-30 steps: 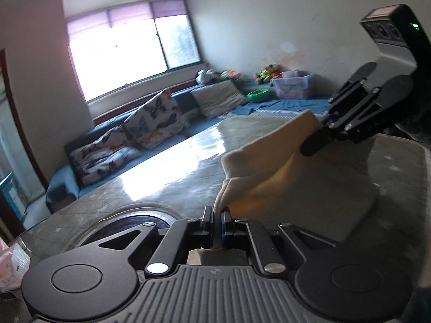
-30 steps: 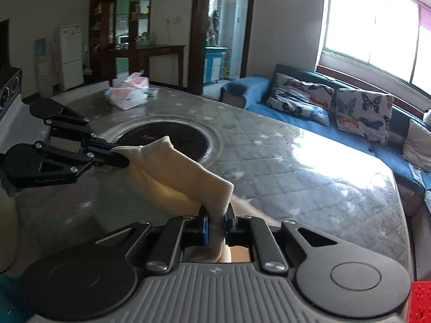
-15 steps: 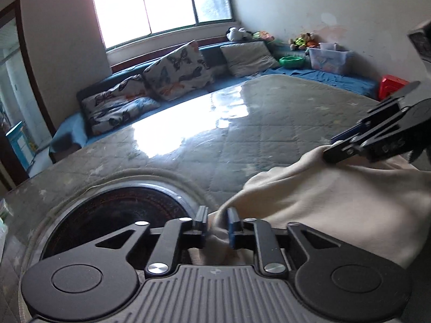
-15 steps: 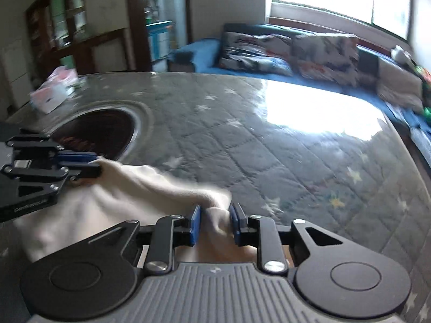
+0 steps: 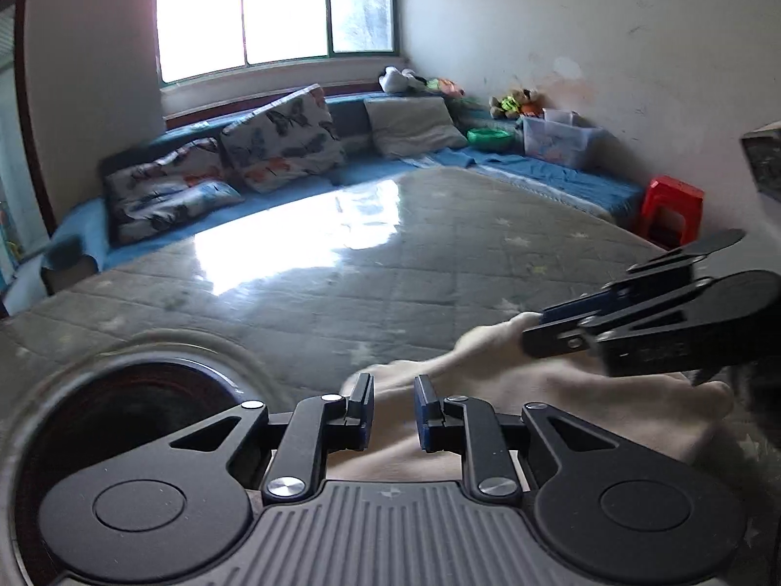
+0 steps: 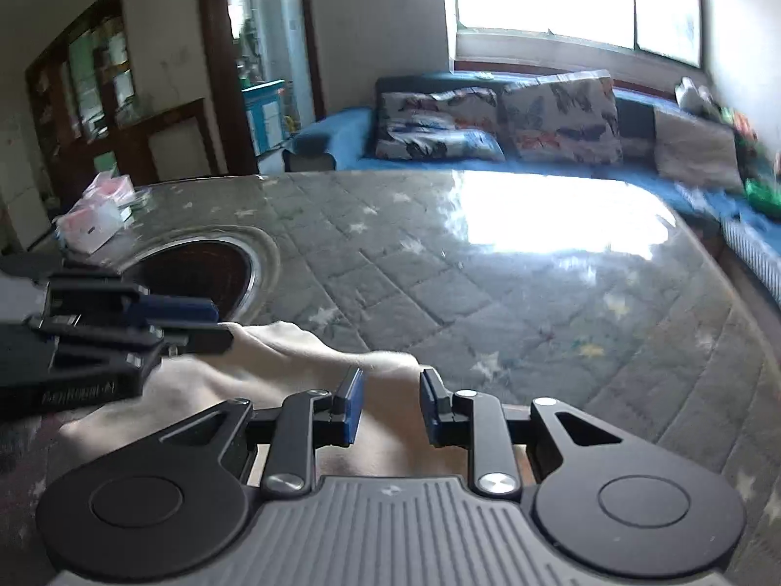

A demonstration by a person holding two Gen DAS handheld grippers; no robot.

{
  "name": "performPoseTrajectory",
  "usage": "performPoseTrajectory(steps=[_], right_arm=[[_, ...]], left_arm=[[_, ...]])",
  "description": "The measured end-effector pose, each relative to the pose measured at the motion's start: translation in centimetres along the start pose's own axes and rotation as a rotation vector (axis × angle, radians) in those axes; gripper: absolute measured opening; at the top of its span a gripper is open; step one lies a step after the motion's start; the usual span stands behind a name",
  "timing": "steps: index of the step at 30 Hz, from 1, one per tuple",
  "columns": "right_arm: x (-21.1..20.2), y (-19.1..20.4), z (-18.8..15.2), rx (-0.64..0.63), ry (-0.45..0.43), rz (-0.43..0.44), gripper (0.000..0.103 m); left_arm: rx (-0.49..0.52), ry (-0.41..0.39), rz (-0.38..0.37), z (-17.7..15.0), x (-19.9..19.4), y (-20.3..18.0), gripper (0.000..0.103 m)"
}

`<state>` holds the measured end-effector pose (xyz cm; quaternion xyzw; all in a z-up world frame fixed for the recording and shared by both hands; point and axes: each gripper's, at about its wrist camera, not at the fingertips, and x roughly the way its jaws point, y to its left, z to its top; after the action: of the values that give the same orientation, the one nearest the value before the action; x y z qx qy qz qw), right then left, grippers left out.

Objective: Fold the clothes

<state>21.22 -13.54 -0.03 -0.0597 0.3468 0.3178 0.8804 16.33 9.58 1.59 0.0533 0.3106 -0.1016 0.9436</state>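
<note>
On the near edge of a glossy, star-quilted tabletop (image 6: 488, 283), a cream garment (image 6: 273, 371) lies flattened in a low heap, beside the round dark inset (image 6: 195, 273) sunk into the surface. Both claws stand over it with jaws parted. Seen from its own camera, the left claw (image 5: 393, 412) is a little open, and cloth shows in the gap between the blue-padded fingers (image 5: 363, 410) without being pinched. The right claw (image 6: 390, 405) is likewise a little open above the garment's far fold, gripping nothing. Window light glares off the tabletop's far side. Behind it runs a blue sofa (image 5: 146, 205) with butterfly-print cushions (image 5: 283, 146); a red stool (image 5: 671, 210) stands by the wall, and a tissue pack (image 6: 92, 215) sits at the tabletop's left edge.
</note>
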Motion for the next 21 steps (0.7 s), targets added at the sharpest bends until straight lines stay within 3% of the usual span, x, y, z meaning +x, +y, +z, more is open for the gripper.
performPoseTrajectory(steps=[5,11,18,21], right_arm=[[1.2,-1.5,-0.5,0.056,0.014,-0.025,0.019],[-1.4,-2.5,-0.8,0.052,-0.038,-0.065,0.019],[-3.4,-2.4,-2.9,0.016,0.009,-0.063,0.019],[-2.7,-3.2,-3.6,0.047,0.02,-0.112,0.02]], left_arm=[[-0.03,0.044,0.024,-0.3,1.8,0.7,0.02],[-0.037,0.054,0.052,-0.7,2.3,1.1,0.021],[-0.03,0.034,0.064,-1.0,0.9,0.4,0.021],[-0.032,0.019,0.066,-1.2,-0.2,0.1,0.029]])
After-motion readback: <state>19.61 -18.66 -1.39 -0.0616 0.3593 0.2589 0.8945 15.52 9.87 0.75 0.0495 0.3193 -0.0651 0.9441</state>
